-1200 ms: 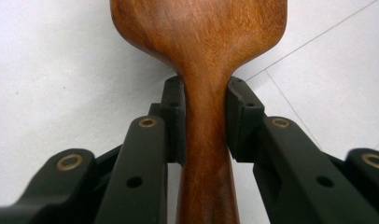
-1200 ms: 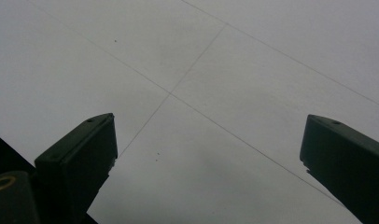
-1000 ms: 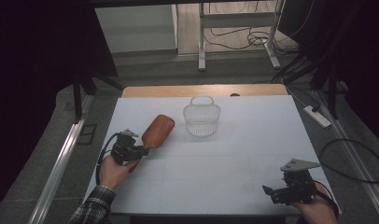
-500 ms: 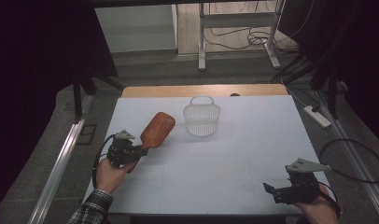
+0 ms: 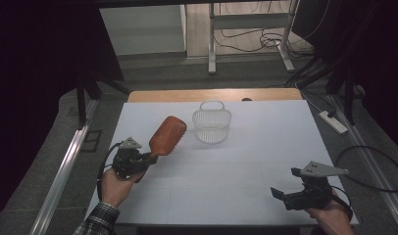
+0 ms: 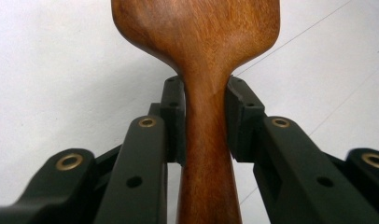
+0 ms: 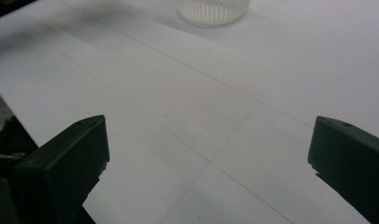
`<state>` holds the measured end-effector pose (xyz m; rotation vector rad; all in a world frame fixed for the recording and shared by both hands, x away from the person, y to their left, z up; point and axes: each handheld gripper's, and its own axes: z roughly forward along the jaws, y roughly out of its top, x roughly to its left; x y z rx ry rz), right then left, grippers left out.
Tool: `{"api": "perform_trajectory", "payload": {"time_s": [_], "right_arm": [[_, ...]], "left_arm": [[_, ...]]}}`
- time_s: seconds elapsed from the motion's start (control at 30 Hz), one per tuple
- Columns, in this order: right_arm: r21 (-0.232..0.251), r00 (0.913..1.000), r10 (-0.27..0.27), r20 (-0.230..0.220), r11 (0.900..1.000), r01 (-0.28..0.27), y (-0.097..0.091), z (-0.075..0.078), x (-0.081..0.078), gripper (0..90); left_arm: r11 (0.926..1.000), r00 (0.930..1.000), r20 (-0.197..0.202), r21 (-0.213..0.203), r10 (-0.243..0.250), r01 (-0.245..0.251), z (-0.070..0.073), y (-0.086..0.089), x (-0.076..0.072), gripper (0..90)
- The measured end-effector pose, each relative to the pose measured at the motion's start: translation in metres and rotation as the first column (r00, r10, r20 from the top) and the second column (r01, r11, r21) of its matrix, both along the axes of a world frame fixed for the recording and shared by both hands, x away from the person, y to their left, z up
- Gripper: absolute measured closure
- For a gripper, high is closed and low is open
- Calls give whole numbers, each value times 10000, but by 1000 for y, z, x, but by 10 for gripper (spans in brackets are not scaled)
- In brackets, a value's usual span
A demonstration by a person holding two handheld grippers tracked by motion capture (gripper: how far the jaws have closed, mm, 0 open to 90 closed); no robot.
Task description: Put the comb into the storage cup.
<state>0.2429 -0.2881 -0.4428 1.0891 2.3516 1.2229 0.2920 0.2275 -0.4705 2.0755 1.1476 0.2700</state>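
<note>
A wooden hairbrush [image 5: 166, 135] is lifted off the white table at the left, its head tilted up toward the basket, bristles on its right side. My left gripper [image 5: 147, 157] is shut on its handle; in the left gripper view both pads [image 6: 174, 116] press the brown handle [image 6: 206, 140]. A small white slatted basket [image 5: 211, 125] with a handle stands at the table's far middle, empty as far as I can see. My right gripper [image 5: 280, 195] sits low at the near right corner, jaws wide open with nothing between them [image 7: 208, 154].
The white table top [image 5: 246, 166] has a wooden strip [image 5: 187, 95] along its far edge. A power strip [image 5: 333, 122] and cables lie on the floor to the right. A metal rail [image 5: 64, 171] runs along the left side.
My left gripper has raised the hairbrush and carried it a little up and away from the table surface, tilting the head higher. The right gripper has stayed put.
</note>
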Motion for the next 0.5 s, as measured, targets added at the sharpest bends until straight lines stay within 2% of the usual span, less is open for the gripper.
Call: {"api": "perform_trajectory", "payload": {"time_s": [0.17,0.33,0.5], "right_arm": [[410,9995,312,42,9987,-313,6,3,3,0],[515,9977,672,86,9964,-675,17,6,9,0],[1011,9969,778,-145,9920,-759,24,9,13,0]], "left_arm": [[9999,9999,103,-70,-78,79,3,-3,-7,712],[9994,9995,247,-263,-208,215,6,-7,-15,712],[9989,9990,337,-360,-297,309,8,-11,-22,712]]}}
